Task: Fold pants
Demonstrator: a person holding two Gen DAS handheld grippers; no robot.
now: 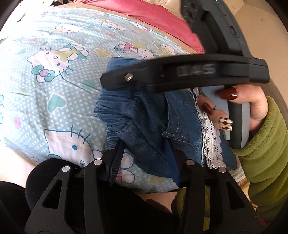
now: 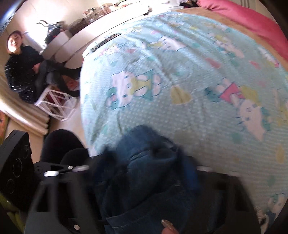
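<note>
- Gripping from the bottom edge of the left wrist view, my left gripper (image 1: 147, 162) stands narrow, with bunched denim filling the gap between its two black fingers; the ribbed left pad (image 1: 116, 162) lies against the fabric's edge.
- My right gripper (image 1: 115, 79) crosses the middle of that same view from the right, its tip over the top of the denim. I cannot tell how wide it stands: it shows side-on here, and in its own view blur and cloth hide the fingers.
- I count one hand in sight, my right hand (image 1: 252, 104) at centre right, wrapped round the grey handle, with dark red nails and a green fleece sleeve (image 1: 261, 153).
- I count one pair of pants (image 1: 144, 126), at centre to lower centre of the left view and at lower centre of the right view, crumpled on the bed.
- They are blue denim with a gathered waistband at the left, pale stitching along a pocket seam, and a strip of white lace (image 1: 210, 129) down the right side.
- One bedsheet (image 1: 54, 90) lies under them, pale blue with white dots and cartoon cats.
- One pink blanket (image 1: 153, 14) runs along the top of the frame.
- One other person (image 2: 21, 72) in dark clothes sits at the upper left of the right view, beside one white frame stool (image 2: 55, 104).
</note>
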